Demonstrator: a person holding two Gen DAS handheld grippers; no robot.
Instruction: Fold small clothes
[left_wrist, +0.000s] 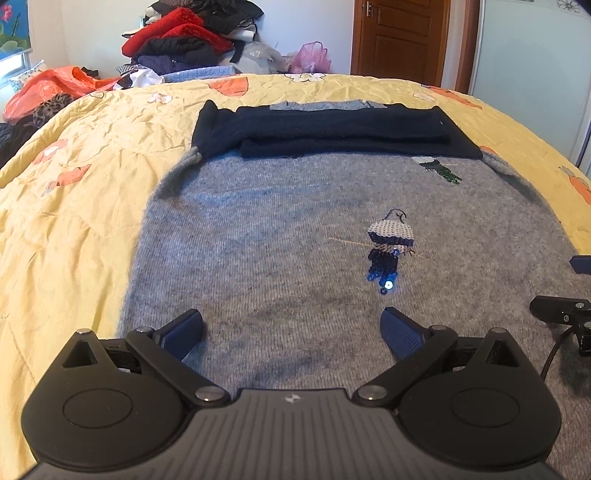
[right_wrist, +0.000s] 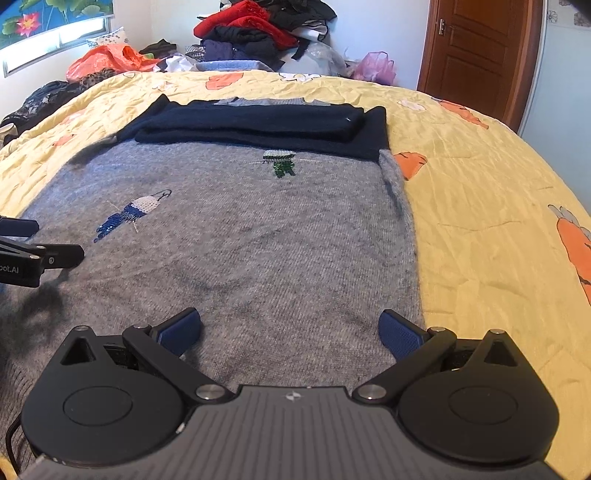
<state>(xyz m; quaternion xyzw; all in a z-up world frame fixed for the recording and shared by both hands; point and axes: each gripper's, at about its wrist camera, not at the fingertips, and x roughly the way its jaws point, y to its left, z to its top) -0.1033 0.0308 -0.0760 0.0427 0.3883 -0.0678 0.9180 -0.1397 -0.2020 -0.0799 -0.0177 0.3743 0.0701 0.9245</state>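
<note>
A grey knitted sweater (left_wrist: 280, 236) with sequin figures lies flat on the yellow bedspread (left_wrist: 74, 206). Its dark navy sleeves (left_wrist: 325, 129) are folded across its far end. My left gripper (left_wrist: 291, 332) is open and empty, just above the sweater's near left part. My right gripper (right_wrist: 290, 330) is open and empty, above the sweater (right_wrist: 236, 236) near its right edge. The navy sleeves (right_wrist: 255, 122) and the bedspread (right_wrist: 480, 206) show in the right wrist view too. Each gripper shows at the edge of the other's view, the right one (left_wrist: 569, 314) and the left one (right_wrist: 33, 254).
A heap of red, black and blue clothes (left_wrist: 184, 40) and plastic bags (left_wrist: 310, 59) lies beyond the bed's far edge. An orange bag (right_wrist: 107, 59) sits at the far left. A brown door (right_wrist: 476, 48) stands at the back right.
</note>
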